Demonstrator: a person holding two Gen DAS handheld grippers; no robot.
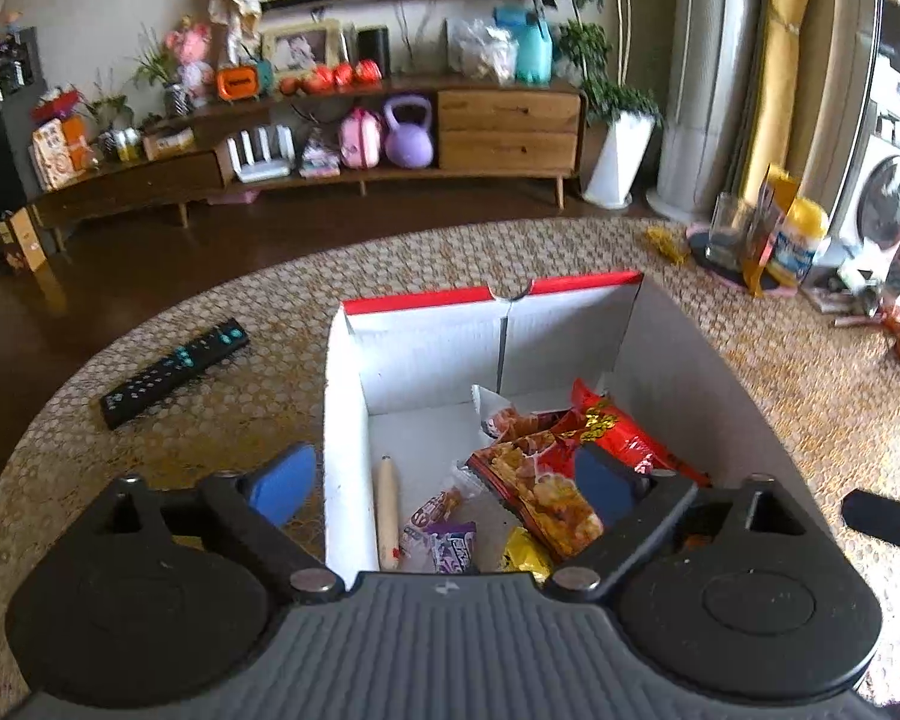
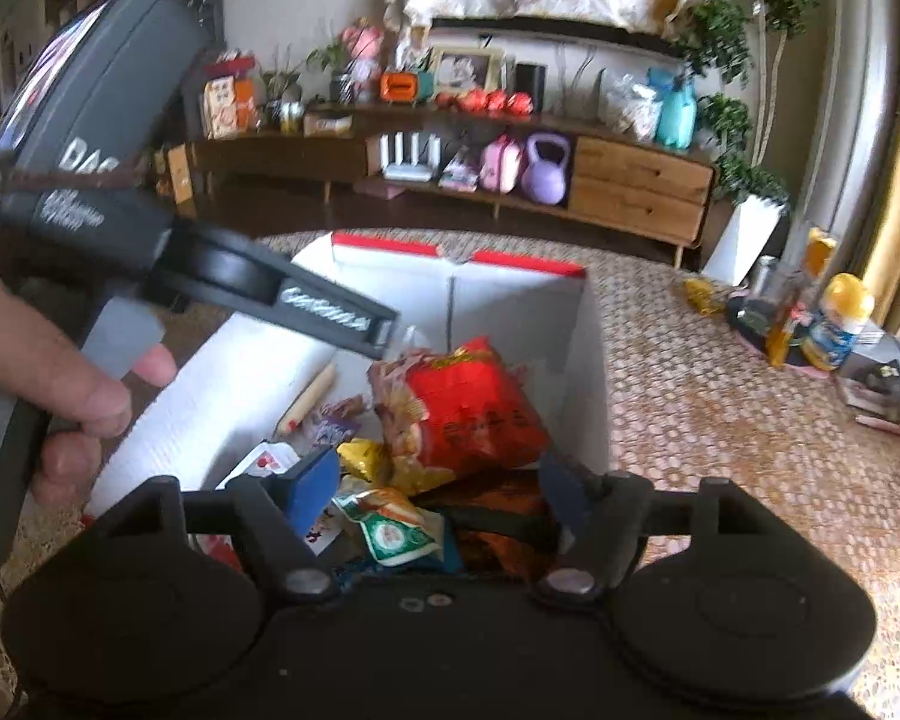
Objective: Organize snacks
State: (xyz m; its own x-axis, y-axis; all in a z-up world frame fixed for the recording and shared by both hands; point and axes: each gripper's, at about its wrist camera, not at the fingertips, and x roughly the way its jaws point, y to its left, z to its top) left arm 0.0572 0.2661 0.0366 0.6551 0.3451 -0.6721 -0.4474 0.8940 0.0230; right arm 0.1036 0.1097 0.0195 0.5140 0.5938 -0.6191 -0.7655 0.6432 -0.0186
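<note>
Tongs (image 1: 444, 483) agape, tilted over box (image 1: 426, 336)

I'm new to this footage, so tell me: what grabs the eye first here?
The open white box with a red rim, mid-table, with snack packets heaped at its near end, a red packet on top. Both grippers, left and right, hover open above it. A black remote lies left.
</note>
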